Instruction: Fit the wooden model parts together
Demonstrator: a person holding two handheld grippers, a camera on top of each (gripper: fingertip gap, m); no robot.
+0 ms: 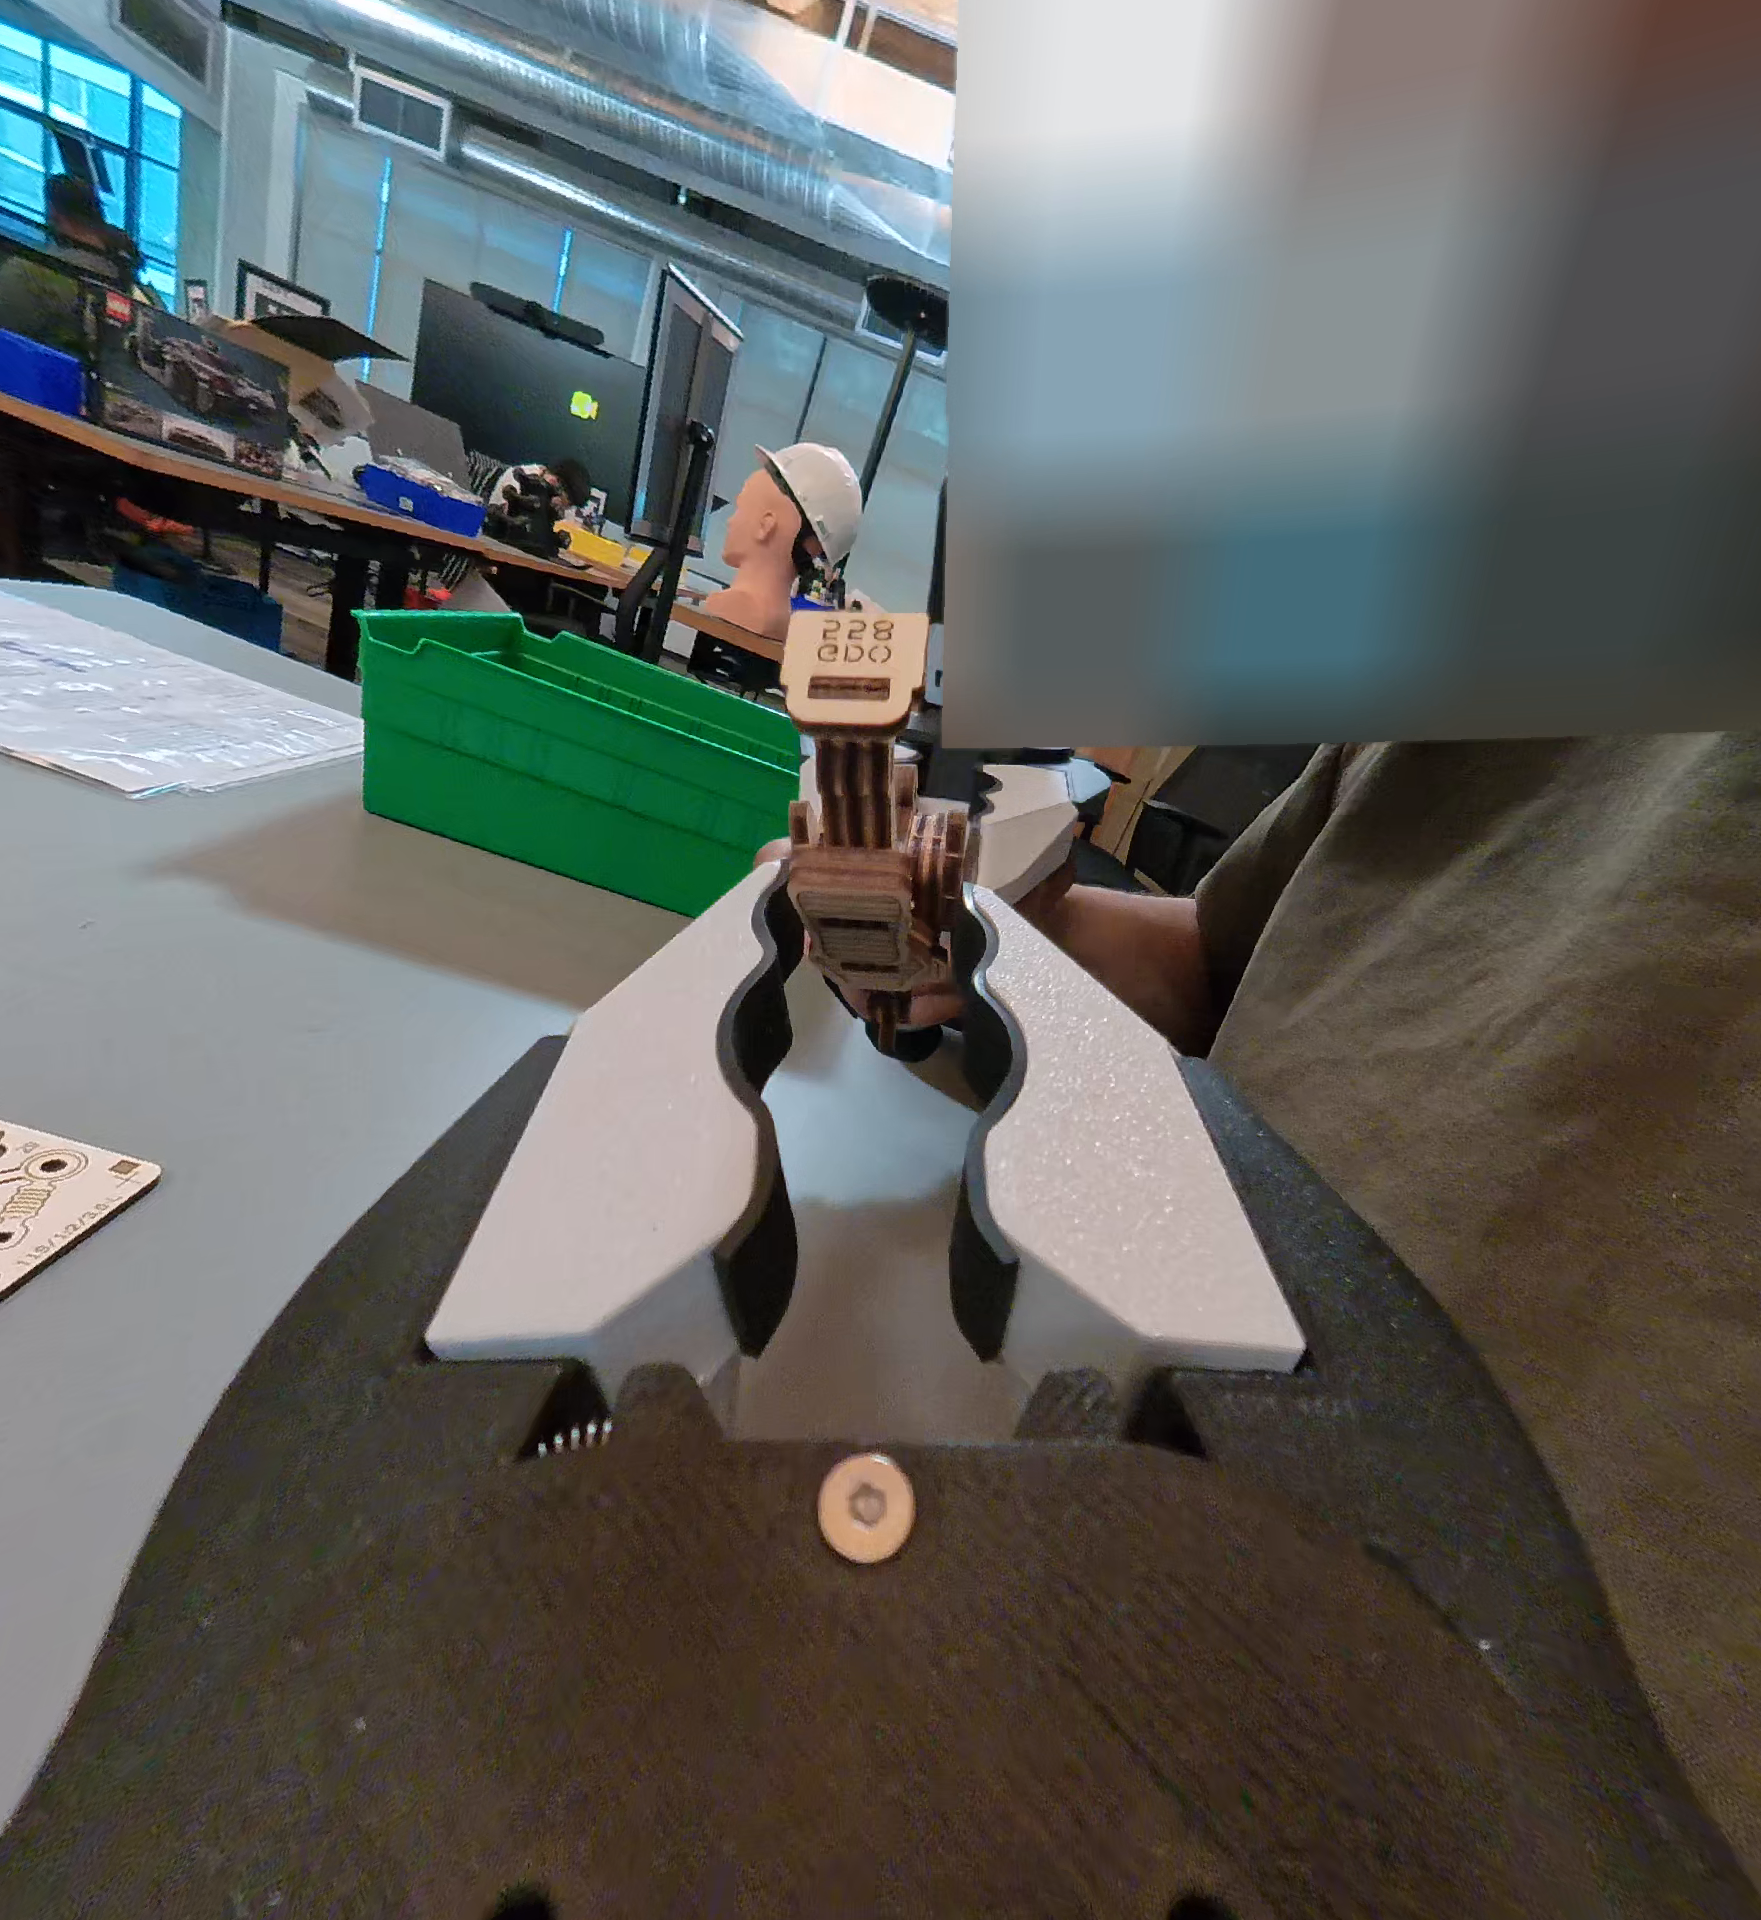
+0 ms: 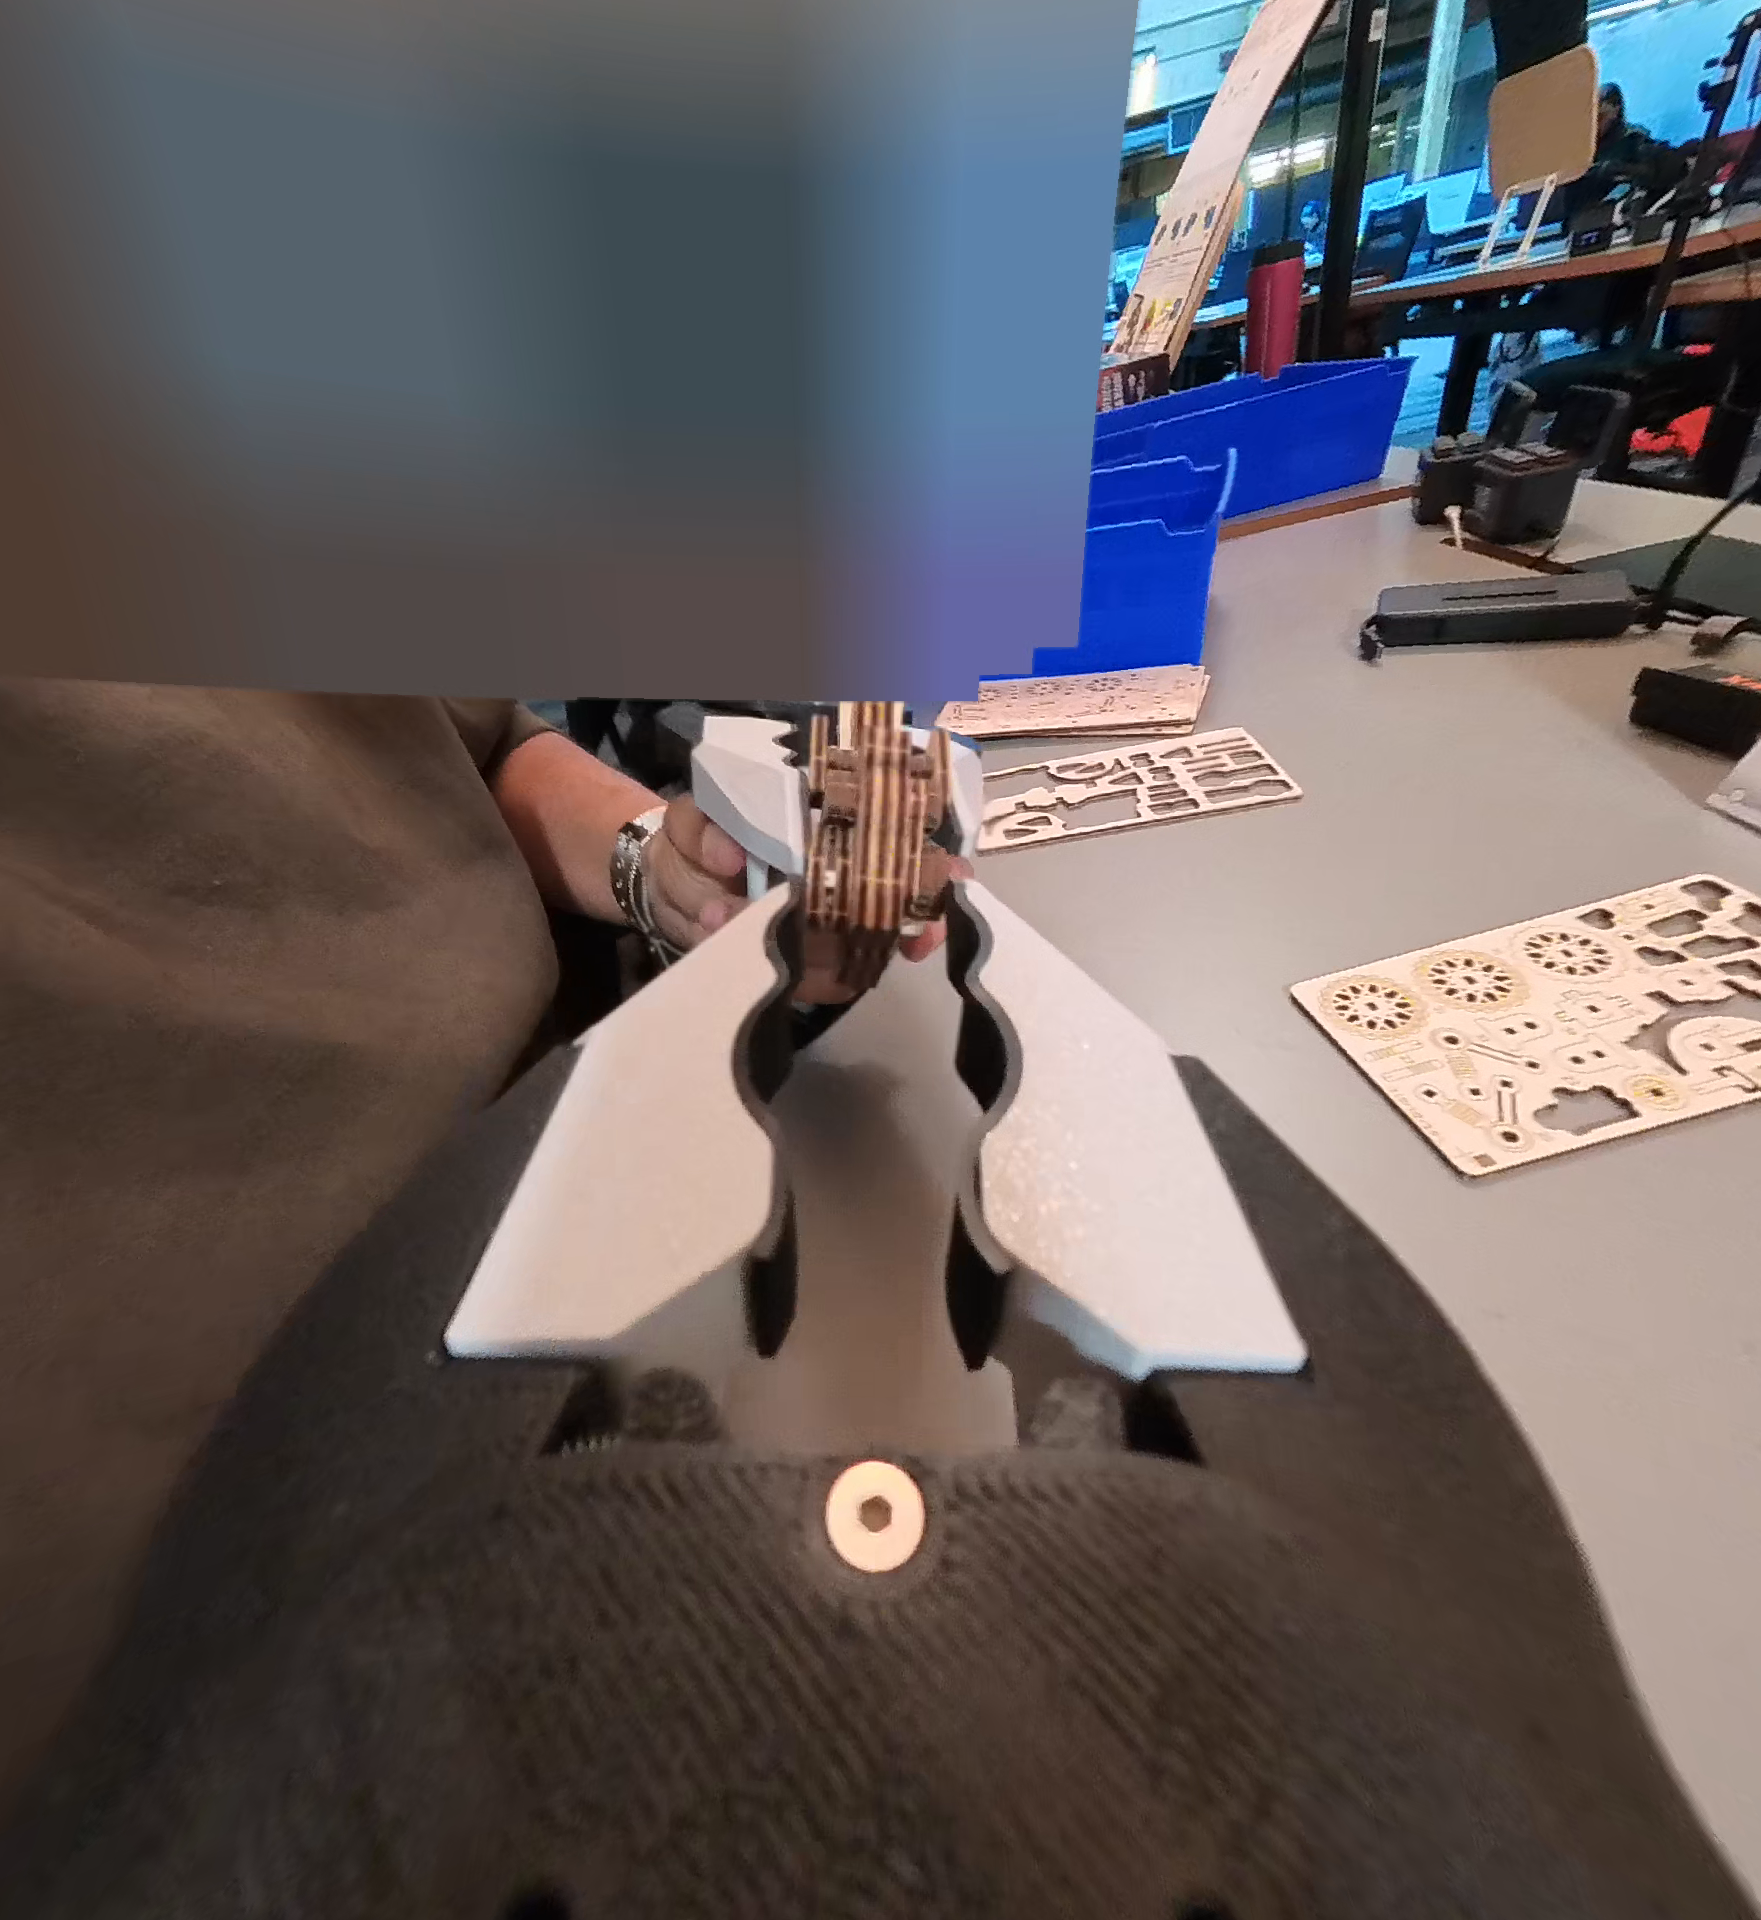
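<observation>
A layered wooden model [image 1: 855, 790] is held in the air in front of a person's olive shirt. It is made of stacked brown plywood pieces, with a flat pale tab [image 1: 855, 665] on top. My left gripper [image 1: 868, 899] is shut on its lower part. My right gripper [image 2: 871, 904] is shut on the same model [image 2: 860, 831] from the opposite side. Each gripper shows behind the model in the other's view: the right one in the left wrist view [image 1: 1027, 831], the left one in the right wrist view [image 2: 751, 800]. A hand [image 2: 694, 883] holds the left gripper's handle.
A green bin [image 1: 564, 748] and a bagged paper sheet [image 1: 107, 696] lie on the grey table to the left. Punched wooden part sheets [image 2: 1572, 1018] [image 2: 1136, 790] lie to the right, with one at the left edge [image 1: 14, 1216]. Blue bins [image 2: 1156, 561] and black devices [image 2: 1499, 613] stand farther back. Both grippers' tips are close together, under 4 cm apart.
</observation>
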